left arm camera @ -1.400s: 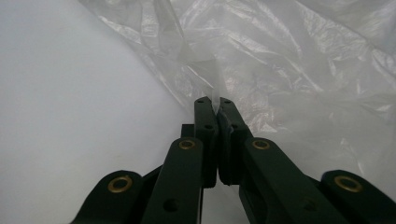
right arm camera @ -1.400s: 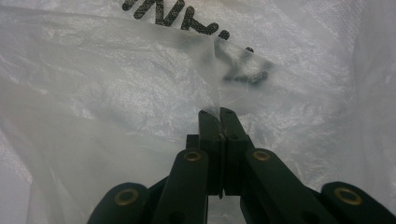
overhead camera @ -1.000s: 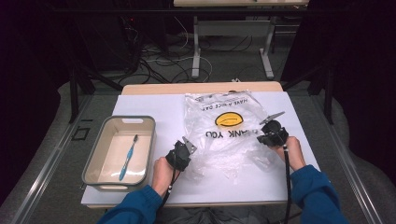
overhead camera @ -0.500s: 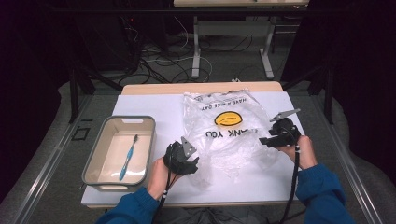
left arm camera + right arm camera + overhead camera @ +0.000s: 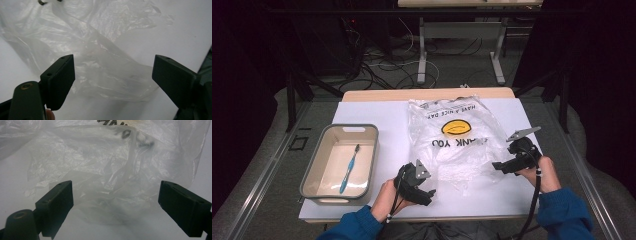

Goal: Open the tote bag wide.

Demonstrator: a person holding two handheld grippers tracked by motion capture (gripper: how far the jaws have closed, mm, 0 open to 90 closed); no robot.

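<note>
A crumpled clear plastic bag (image 5: 457,145) with a yellow smiley and "THANK YOU" print lies flat on the white table top (image 5: 382,112). My left gripper (image 5: 427,194) is off the bag's near left corner, and my right gripper (image 5: 498,167) is off its right edge. The jaws of both have just been opening. In the left gripper view the bag (image 5: 100,50) lies beyond the left gripper (image 5: 113,67), whose pads stand wide apart and touch nothing. The right gripper (image 5: 116,192) likewise hovers open over a fold of the bag (image 5: 100,157).
A grey-rimmed tray (image 5: 347,128) stands at the left of the table with a blue toothbrush (image 5: 348,169) lying in it. Table legs and cables sit on the floor beyond the far edge. Bare table top runs between the tray and the bag.
Both grippers have opened and let go of the bag. The left one drew back toward the near edge. The right one moved right and nearer, off the bag's edge.
</note>
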